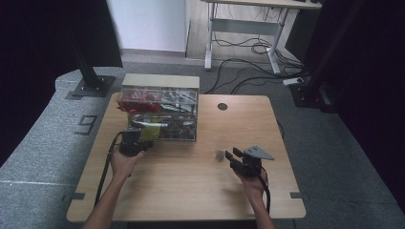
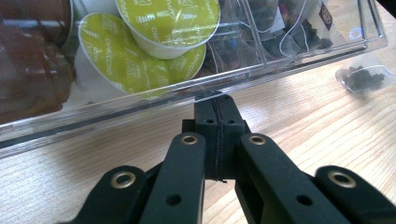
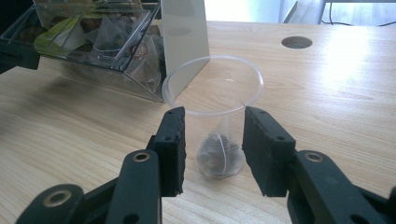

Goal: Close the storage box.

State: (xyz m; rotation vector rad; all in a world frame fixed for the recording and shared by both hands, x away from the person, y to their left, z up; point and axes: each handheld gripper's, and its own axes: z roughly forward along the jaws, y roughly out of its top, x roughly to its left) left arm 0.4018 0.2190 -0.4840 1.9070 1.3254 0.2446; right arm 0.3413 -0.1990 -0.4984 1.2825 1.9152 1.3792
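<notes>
The left gripper point(image 2: 218, 105) has its fingers pressed together at the front lip of the clear drawer point(image 2: 289, 60) of green capsules point(image 2: 166, 23) and tea bags, seemingly pinching a small tab (the grip itself is hard to see). On the worktop point(image 1: 191, 191), the plastic cup point(image 3: 212, 93) stands upright just ahead of the right gripper point(image 3: 212, 149) — its fingers open, flanking the cup's base without touching it.

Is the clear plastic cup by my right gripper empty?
No. The upright cup holds a tea bag at its bottom, between the open right gripper jaws.
</notes>
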